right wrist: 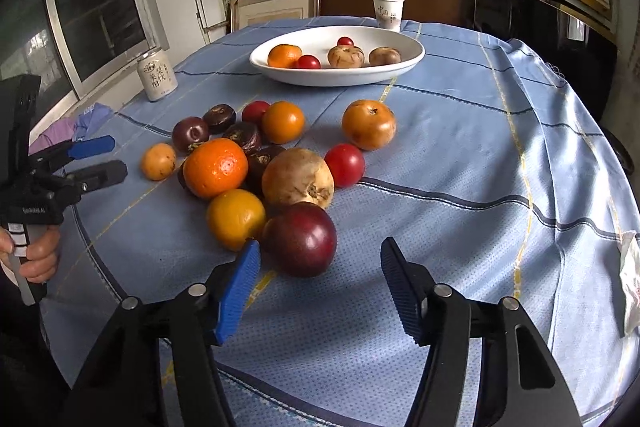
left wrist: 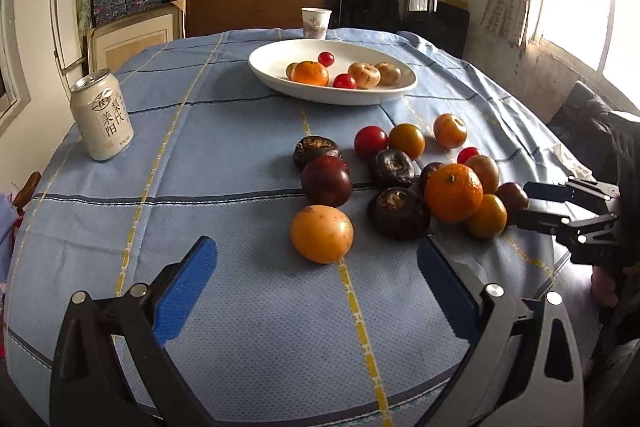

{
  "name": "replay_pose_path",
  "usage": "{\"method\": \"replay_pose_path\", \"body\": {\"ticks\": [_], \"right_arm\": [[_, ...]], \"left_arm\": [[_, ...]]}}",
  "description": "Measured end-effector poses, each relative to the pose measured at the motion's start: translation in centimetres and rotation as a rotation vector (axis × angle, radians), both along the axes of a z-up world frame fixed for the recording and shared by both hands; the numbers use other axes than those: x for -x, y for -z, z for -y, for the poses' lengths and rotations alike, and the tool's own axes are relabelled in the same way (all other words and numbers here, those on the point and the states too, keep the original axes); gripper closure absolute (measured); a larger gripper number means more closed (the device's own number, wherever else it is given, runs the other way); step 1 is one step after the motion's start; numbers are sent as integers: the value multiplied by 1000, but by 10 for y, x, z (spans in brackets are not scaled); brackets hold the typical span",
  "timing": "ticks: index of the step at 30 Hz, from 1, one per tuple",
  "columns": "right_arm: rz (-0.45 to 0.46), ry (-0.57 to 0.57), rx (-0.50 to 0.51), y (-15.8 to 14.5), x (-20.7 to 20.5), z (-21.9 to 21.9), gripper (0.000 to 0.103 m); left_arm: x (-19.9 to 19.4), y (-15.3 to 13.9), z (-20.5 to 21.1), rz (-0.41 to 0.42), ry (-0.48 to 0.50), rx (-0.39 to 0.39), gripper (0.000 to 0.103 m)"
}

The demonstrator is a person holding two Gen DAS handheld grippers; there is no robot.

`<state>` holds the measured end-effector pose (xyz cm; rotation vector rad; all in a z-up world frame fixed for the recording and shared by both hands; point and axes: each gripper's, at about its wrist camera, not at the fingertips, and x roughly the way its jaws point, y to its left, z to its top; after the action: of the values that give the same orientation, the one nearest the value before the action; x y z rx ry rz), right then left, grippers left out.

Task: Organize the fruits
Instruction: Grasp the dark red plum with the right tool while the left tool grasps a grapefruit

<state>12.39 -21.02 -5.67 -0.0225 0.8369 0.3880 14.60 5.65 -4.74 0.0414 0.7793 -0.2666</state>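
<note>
You had the right tool (right wrist: 318, 283) about half open with nothing gripped, its jaws straddling the near edge of the plum (right wrist: 300, 239) at lower centre, pads not touching yet. The left tool (left wrist: 318, 291) sat wide open and empty, just short of the orange fruit (left wrist: 322, 233) in the middle of its view. The bowl (right wrist: 404, 65) was up top on the surface (right wrist: 460, 155), already part filled. I'd have pushed in so the pads met the plum's widest part, then squeezed gently.

Both wrist cameras look obliquely down, close over the tablecloth (left wrist: 224, 131), sharing the fruit pile and white bowl (right wrist: 408, 65).
</note>
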Motion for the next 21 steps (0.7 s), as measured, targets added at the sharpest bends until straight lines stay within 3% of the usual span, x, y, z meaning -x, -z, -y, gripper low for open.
{"method": "replay_pose_path", "body": {"ticks": [4,18,21], "right_arm": [[-16,-1,-17,1,-2,2,40],[-55,-38,-30,3,-10,-8,41],[-84,-21,-64,5,-16,-3,47]], "left_arm": [[-7,5,1,-43,-7,-14,5],[-10,9,0,-65,-8,-4,5],[-10,9,0,-69,-10,-5,5]]}}
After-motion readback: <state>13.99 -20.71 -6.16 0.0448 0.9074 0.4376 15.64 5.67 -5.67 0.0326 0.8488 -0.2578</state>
